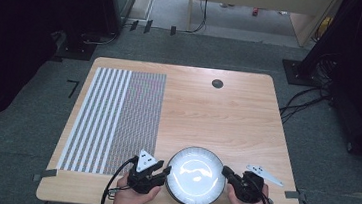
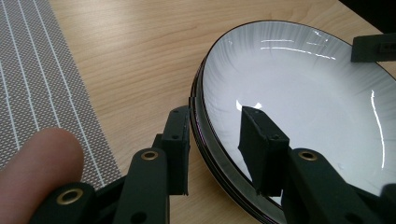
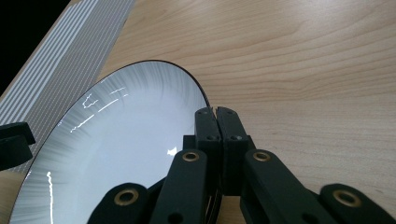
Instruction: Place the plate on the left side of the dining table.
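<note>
A white plate with a dark rim (image 1: 195, 176) lies at the front edge of the wooden table (image 1: 218, 115). My left gripper (image 1: 164, 173) is at its left edge. In the left gripper view the plate (image 2: 303, 93) has its rim between the jaws of that gripper (image 2: 215, 140). One jaw is outside and one over the white inside, with a gap, so it is open. My right gripper (image 1: 225, 172) is at the plate's right edge. In the right gripper view its jaws (image 3: 215, 116) are pressed together on the thin rim of the plate (image 3: 116, 149).
A grey placemat with white stripes (image 1: 112, 120) covers the left part of the table, close to the left hand. A dark round hole (image 1: 217, 83) sits near the far edge. Bare wood lies beyond the plate. A fingertip (image 2: 37, 172) rests beside the left jaws.
</note>
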Motion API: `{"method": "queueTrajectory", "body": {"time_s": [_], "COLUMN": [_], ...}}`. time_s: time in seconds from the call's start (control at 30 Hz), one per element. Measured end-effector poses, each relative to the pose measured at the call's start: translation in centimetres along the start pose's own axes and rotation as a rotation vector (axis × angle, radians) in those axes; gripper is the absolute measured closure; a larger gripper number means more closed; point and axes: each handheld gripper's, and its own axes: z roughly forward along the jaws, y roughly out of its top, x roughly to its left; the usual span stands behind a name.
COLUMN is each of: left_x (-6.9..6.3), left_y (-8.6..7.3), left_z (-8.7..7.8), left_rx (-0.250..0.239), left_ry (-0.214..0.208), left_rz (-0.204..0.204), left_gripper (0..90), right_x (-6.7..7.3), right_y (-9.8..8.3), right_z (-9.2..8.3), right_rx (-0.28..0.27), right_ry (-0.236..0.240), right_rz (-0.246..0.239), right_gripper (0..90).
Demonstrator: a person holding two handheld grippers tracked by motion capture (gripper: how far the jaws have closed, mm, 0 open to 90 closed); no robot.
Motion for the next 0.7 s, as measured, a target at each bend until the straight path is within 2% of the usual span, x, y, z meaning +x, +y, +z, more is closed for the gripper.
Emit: {"method": "queueTrajectory", "body": {"time_s": [0.47, 0.7], "left_x": [-0.3, -1.3], "left_y": [0.1, 0.1], "left_z": [-0.3, -0.3], "left_rx": [-0.008, -0.009], "left_ry": [-0.041, -0.075], "left_rz": [-0.004, 0.029], "left_gripper": [60.7, 60.9], "right_x": [0.0, -0.1], "right_y": [0.3, 0.4], "right_z": [-0.6, -0.8], "right_rx": [-0.021, -0.030], "right_ry": [-0.010, -0.015], "right_rz": [-0.014, -0.017], "right_gripper": [89.2, 89.2]}}
